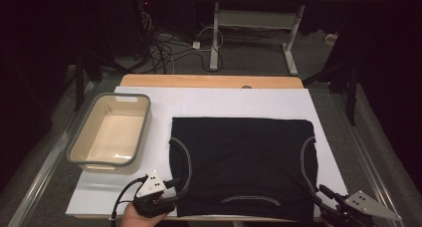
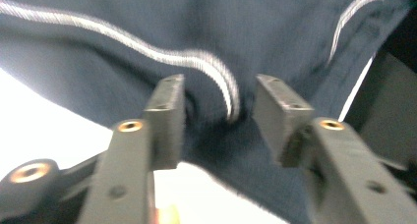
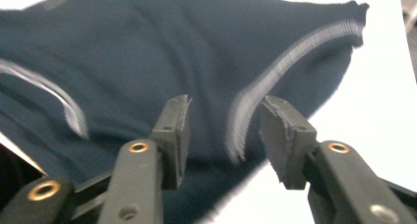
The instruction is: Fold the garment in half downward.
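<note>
White board (image 1: 209,100) bears a folded black garment (image 1: 243,162). Left gripper (image 1: 171,191) and right gripper (image 1: 323,197) point inward at its near corners, jaws parted, seemingly released around the blurred hem.

A black top (image 1: 244,162) with white-stitched seams lies folded flat on the white surface (image 1: 224,105), its neckline at the near edge.

garment (image 1: 244,162): no readable print, only pale stitching lines
bin (image 1: 82,140), far left: no label legible
board (image 1: 224,102): blank, no lettering readable
</note>
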A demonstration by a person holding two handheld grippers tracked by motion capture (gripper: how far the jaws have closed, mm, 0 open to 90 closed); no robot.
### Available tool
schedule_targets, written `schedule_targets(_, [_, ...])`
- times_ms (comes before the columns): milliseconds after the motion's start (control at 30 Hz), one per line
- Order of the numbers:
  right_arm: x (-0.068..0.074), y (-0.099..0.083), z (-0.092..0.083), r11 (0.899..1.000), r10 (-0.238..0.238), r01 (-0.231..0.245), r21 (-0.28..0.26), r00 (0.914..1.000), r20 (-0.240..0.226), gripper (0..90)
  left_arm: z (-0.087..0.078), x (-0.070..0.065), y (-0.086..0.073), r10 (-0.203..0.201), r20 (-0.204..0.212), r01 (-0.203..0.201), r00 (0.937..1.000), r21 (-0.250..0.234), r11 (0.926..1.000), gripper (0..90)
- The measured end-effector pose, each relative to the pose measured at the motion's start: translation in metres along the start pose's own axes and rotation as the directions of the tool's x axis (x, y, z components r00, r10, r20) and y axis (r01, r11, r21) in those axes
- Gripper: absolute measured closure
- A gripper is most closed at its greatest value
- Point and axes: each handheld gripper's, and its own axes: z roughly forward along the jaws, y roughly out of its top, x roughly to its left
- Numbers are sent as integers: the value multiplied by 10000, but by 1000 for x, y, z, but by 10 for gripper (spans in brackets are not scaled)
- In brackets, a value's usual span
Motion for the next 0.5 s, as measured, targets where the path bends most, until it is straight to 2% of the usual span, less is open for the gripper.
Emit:
schedule_targets(67, [8,8,-3,9992,-23,10,-406,9994,-335,546,1,-8,7,145,215,-140,9997,-227,9996,471])
schedule_targets(133, [20,12,0,9987,-320,297,-424,9980,-548,577,5,-20,12,577,469,-563,9972,-307,9979,494])
schedule_targets(200, [32,13,5,9973,-672,647,-341,9949,-756,609,13,-33,18,954,885,-925,9915,-368,9950,544])
schedule_targets(300, [54,13,15,9928,-1201,1190,-161,9848,-1253,657,27,-49,26,1331,1288,-1303,9827,-299,9910,580])
schedule_targets(400, [74,13,25,9859,-1645,1673,23,9716,-1702,663,45,-64,32,1709,1595,-1737,9723,40,9848,549])
schedule_targets(467, [82,13,31,9829,-1775,1837,138,9645,-1956,646,58,-71,33,1834,1605,-1935,9698,498,9798,509])
schedule_targets(500, [85,12,34,9814,-1814,1905,248,9614,-2071,628,66,-72,32,1759,1709,-1906,9695,736,9789,505])
